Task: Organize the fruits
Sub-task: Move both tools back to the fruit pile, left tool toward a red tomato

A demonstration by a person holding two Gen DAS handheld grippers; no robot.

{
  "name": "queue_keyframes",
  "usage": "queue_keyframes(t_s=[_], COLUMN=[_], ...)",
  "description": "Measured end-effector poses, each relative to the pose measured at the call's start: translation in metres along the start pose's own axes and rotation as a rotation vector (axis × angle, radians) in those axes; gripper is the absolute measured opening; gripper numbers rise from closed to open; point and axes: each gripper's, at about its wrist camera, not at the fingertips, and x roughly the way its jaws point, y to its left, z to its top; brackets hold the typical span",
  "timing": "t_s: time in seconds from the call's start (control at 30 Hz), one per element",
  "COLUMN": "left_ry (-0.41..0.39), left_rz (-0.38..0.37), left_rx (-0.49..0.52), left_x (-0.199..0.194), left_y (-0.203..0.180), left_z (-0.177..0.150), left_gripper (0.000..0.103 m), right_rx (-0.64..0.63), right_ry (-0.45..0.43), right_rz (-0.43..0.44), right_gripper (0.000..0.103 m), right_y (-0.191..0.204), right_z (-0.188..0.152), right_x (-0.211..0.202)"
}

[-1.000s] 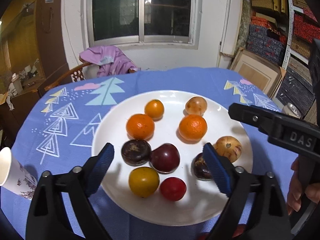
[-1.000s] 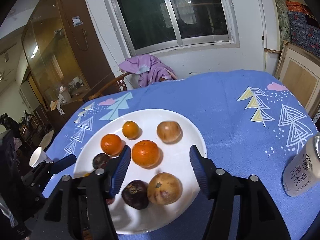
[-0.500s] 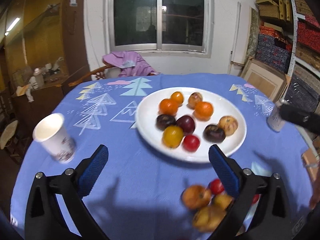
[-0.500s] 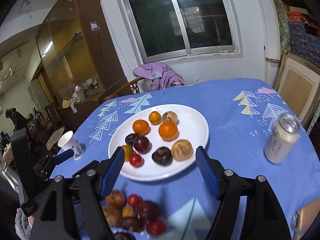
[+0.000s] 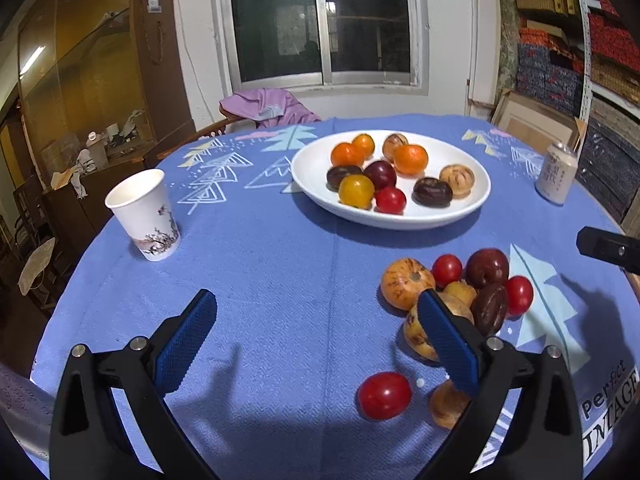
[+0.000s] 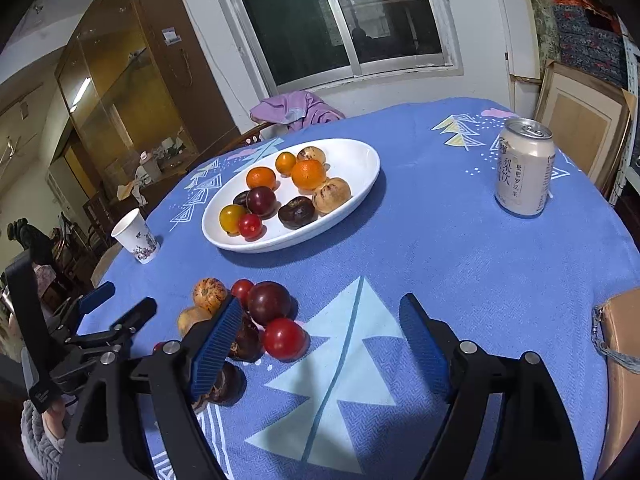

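A white plate (image 5: 316,194) (image 6: 362,188) at the middle of the table holds several fruits: oranges, dark plums, a yellow one, a red one and speckled brown ones. A loose pile of fruits (image 5: 486,268) (image 6: 268,302) lies on the blue cloth in front of the plate, with one red fruit (image 5: 384,395) apart from it. My left gripper (image 5: 316,312) (image 6: 120,302) hovers open over bare cloth, its right finger in front of the pile. My right gripper (image 6: 322,312) is opening with nothing between the jaws, its left finger beside the pile.
A paper cup (image 5: 144,216) (image 6: 136,236) stands at the left of the table. A drink can (image 5: 557,178) (image 6: 524,168) stands at the right. A brown object with a strap (image 6: 620,360) sits at the right edge. A chair with purple cloth (image 5: 264,106) is behind the table.
Both grippers have drawn back from above the plate towards the near side of the table, bringing the loose fruit pile, cup and can into view. Both pairs of jaws stand wider.
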Motion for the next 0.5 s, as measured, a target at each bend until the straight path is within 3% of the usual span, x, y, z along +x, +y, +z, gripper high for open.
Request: queue_keyframes(t_s=[0.27,0.5], left_ry=[0.019,0.015], left_rz=[0.001,0.003], left_rx=[0.086,0.095], left_x=[0.006,0.006], left_y=[-0.022,-0.023], left_z=[-0.007,-0.005], left_gripper=[0.099,0.099], right_rx=[-0.032,-0.042], right_ry=[0.057,0.072], right_rz=[0.003,0.002], right_gripper=[0.082,0.082], right_y=[0.009,0.012], right_z=[-0.007,-0.009], right_x=[0.012,0.015])
